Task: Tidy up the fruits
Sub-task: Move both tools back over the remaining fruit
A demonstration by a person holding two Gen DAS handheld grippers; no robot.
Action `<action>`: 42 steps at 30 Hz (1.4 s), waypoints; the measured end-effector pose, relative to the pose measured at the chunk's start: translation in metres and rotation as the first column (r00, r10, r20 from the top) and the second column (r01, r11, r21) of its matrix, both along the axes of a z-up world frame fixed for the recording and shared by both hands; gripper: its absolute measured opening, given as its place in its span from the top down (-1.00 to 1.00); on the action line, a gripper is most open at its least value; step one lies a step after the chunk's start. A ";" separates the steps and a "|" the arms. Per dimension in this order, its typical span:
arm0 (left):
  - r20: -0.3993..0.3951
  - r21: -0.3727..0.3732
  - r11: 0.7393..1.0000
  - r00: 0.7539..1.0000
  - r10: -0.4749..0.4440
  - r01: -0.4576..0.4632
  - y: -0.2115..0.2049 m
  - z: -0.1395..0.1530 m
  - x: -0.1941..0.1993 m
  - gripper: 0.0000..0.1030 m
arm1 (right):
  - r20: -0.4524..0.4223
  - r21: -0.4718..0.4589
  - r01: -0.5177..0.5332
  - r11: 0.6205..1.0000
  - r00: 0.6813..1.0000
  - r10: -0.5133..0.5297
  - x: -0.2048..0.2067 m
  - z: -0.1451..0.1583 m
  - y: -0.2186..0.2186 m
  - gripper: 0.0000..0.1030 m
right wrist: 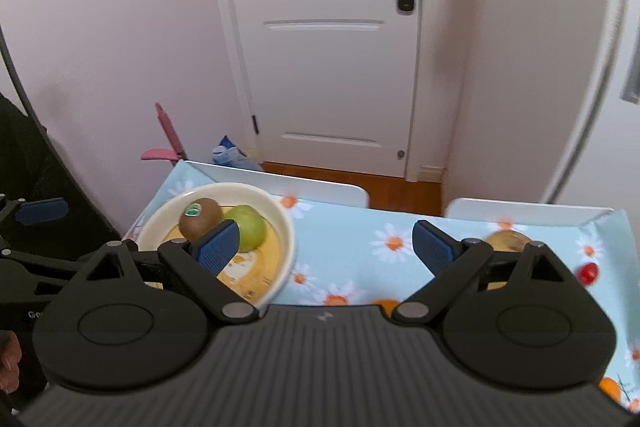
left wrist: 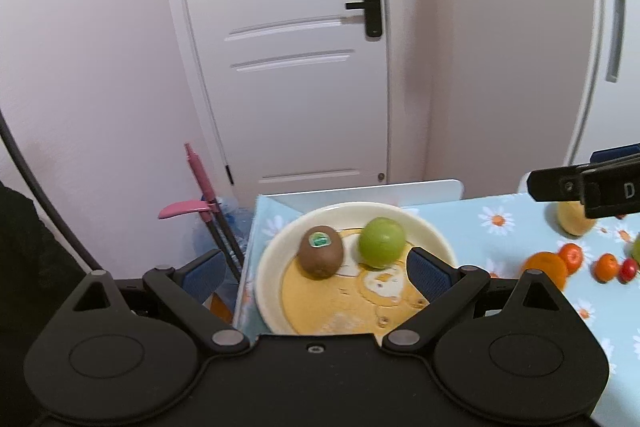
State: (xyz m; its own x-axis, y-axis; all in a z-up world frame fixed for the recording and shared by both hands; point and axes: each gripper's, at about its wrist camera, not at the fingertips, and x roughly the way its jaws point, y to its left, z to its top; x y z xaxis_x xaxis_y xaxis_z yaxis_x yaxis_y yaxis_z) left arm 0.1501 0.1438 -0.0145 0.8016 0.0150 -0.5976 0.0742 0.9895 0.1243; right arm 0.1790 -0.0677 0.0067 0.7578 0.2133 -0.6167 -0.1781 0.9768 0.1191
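Note:
A cream plate (left wrist: pixel 436 239) (right wrist: pixel 286 227) stands at the table's left end, holding a brown kiwi (left wrist: pixel 321 251) (right wrist: pixel 200 218) with a sticker and a green apple (left wrist: pixel 381 242) (right wrist: pixel 247 227). My left gripper (left wrist: pixel 316 267) hovers open just before the plate, nothing between its blue pads. My right gripper (right wrist: pixel 326 247) is open and empty above the tablecloth, right of the plate; one of its fingers (left wrist: pixel 560 183) reaches into the left wrist view. Loose on the cloth lie a yellow-brown pear (left wrist: pixel 574 221) (right wrist: pixel 506 239), an orange (left wrist: pixel 546 265), two tangerines (left wrist: pixel 570 255) and a red cherry-like fruit (left wrist: pixel 627 270) (right wrist: pixel 588 273).
The table wears a light blue daisy tablecloth (right wrist: pixel 360 259). Two white chair backs (right wrist: pixel 320 187) stand along its far edge. Behind are a white door (right wrist: pixel 332 47), a pink broom and dustpan (left wrist: pixel 192 203) by the wall, and a blue bag (right wrist: pixel 228 153) on the floor.

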 end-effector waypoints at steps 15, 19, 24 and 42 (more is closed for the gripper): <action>-0.016 -0.006 1.000 1.000 -0.026 0.026 -0.106 0.004 -0.047 -0.92 | -0.026 -0.010 0.031 0.999 0.999 -0.031 -0.063 -0.013 -0.113 -1.00; -0.028 -0.013 0.999 0.999 -0.034 0.034 -0.138 -0.003 -0.059 -0.92 | -0.044 -0.016 0.033 0.999 0.998 -0.033 -0.079 -0.024 -0.150 -1.00; -0.038 -0.012 0.998 0.997 -0.062 0.062 -0.177 -0.015 -0.069 -0.92 | -0.062 -0.038 0.037 0.999 0.997 -0.039 -0.093 -0.040 -0.190 -1.00; -0.028 0.020 0.978 0.978 -0.207 0.208 -0.267 -0.076 -0.042 -0.89 | -0.114 -0.091 0.028 0.995 0.993 -0.039 -0.098 -0.119 -0.258 -1.00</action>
